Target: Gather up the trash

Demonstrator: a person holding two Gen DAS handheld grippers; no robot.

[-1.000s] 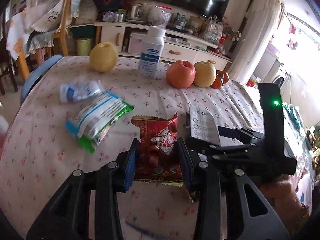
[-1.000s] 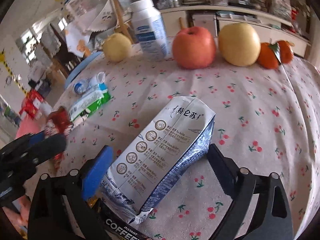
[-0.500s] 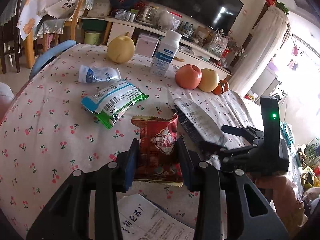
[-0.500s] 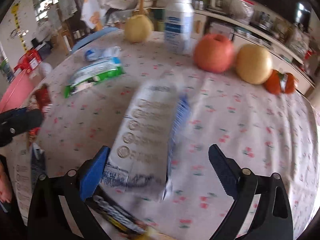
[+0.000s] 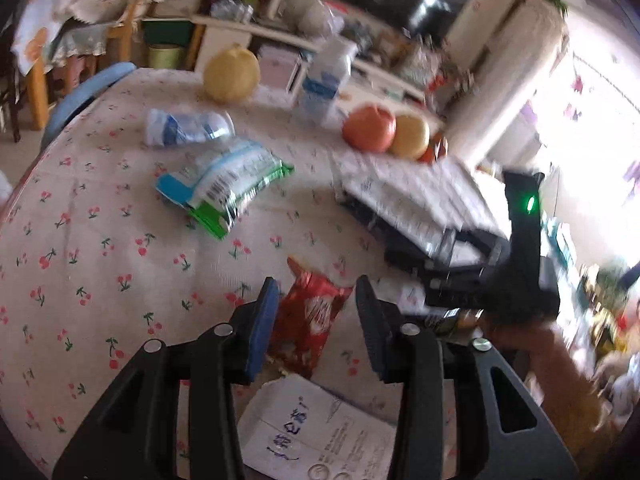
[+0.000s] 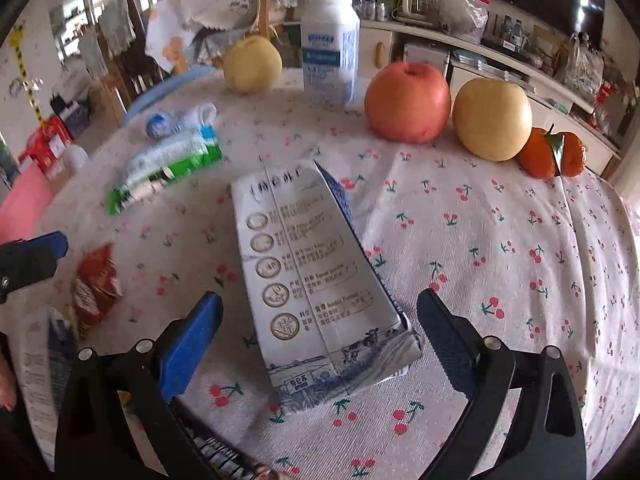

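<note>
A crumpled red snack wrapper [image 5: 312, 320] lies on the cherry-print tablecloth between the open fingers of my left gripper [image 5: 316, 322]; it also shows in the right wrist view [image 6: 96, 284]. A flattened grey-white milk carton [image 6: 312, 280] lies on the cloth between the wide-open fingers of my right gripper [image 6: 320, 344], not clamped. It appears blurred in the left wrist view [image 5: 416, 208]. A green-and-white snack bag [image 5: 224, 184] and a small crushed white-blue bottle [image 5: 188, 128] lie further left.
A white bottle [image 6: 330, 44], a pear [image 6: 252, 64], a red apple [image 6: 408, 102], a yellow apple [image 6: 492, 120] and two tangerines [image 6: 552, 156] stand at the table's far side. Another flat carton [image 5: 316, 428] lies under my left gripper. A blue chair [image 5: 84, 96] stands at the left.
My left gripper has opened and let go of the red wrapper, which now lies on the cloth. The milk carton has dropped from my right gripper's reach onto the table.
</note>
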